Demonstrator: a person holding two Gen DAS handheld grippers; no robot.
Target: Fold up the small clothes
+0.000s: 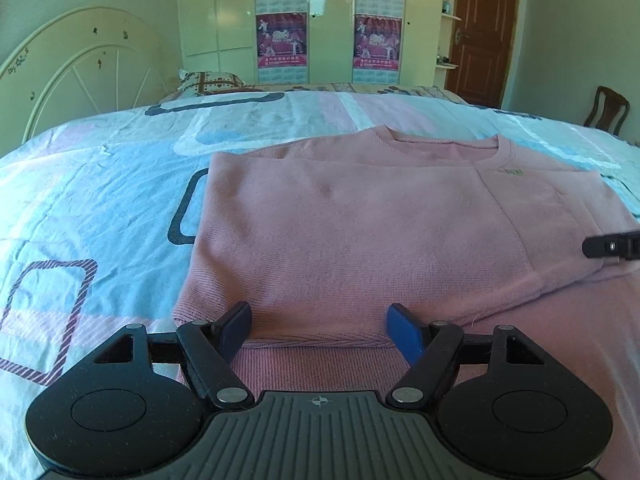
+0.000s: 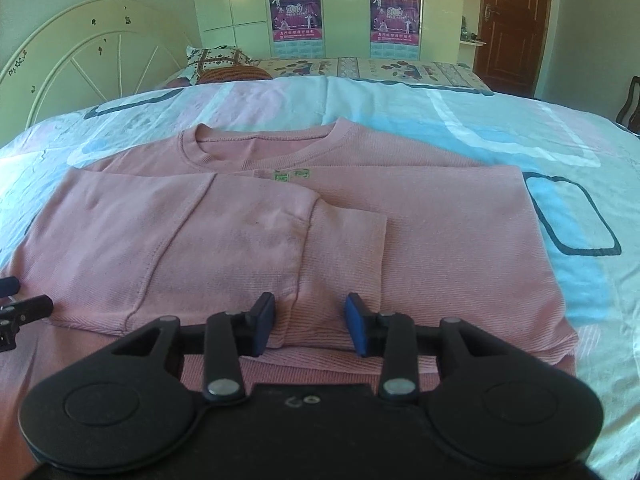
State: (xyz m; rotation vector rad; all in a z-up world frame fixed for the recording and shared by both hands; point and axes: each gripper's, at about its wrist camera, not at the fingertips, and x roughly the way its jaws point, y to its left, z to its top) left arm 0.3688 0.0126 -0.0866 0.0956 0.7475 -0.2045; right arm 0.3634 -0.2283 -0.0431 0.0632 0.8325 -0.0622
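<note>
A pink sweater [image 1: 360,220] lies flat on the bed, neckline away from me and both sleeves folded across its front. My left gripper [image 1: 320,328] stands open wide over the near hem at the sweater's left part, with nothing pinched. My right gripper [image 2: 311,322] is over the near hem of the sweater [image 2: 280,240], just below the folded sleeve cuff [image 2: 344,236]. Its jaws stand partly apart and open, with fabric lying between the pads but not squeezed. Each view catches a fingertip of the other gripper at its edge: right gripper [image 1: 612,245], left gripper [image 2: 24,308].
The bed sheet [image 1: 100,200] is pale blue and pink with dark rounded squares. A white headboard [image 1: 88,68] and a pillow [image 1: 208,82] are at the far left. A wardrobe [image 2: 344,4] with posters, a brown door [image 2: 512,24] and a chair [image 1: 606,110] stand beyond.
</note>
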